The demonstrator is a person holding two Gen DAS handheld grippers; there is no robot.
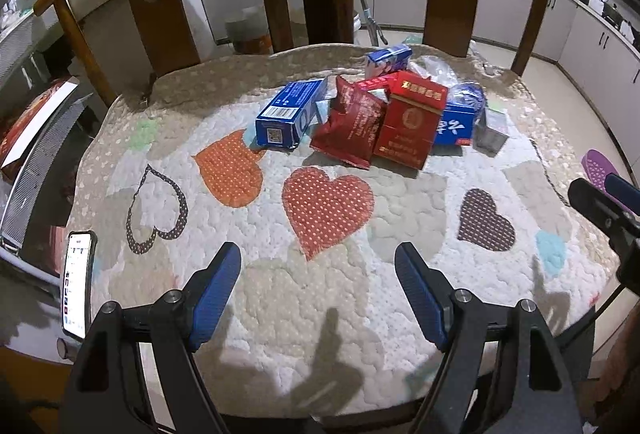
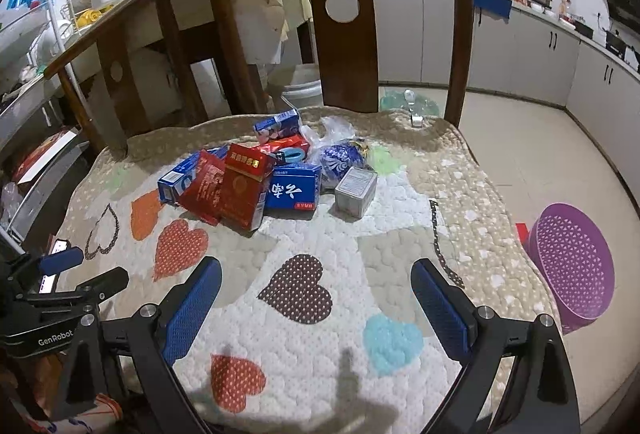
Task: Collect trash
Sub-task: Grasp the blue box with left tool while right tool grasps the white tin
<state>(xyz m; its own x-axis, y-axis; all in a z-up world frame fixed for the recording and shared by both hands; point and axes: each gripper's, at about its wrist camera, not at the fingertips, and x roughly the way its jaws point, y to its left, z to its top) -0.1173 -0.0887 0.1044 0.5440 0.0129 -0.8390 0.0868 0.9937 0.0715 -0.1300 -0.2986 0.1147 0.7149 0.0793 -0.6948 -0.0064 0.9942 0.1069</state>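
Quilted cushion [image 1: 320, 314], trash pile [image 1: 384, 118] well beyond both gaping hand-held grippers.

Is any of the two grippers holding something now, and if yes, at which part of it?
Nothing is held. The left gripper and the right gripper are both open above the quilt, apart from the trash pile.

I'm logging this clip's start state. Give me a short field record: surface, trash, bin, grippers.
surface: quilted heart-pattern cover
trash: pile at far side, with red box, red pouch, long blue carton, blue box, grey box
bin: purple basket on floor, right of surface
left gripper: open, empty
right gripper: open, empty
other: phone at left edge
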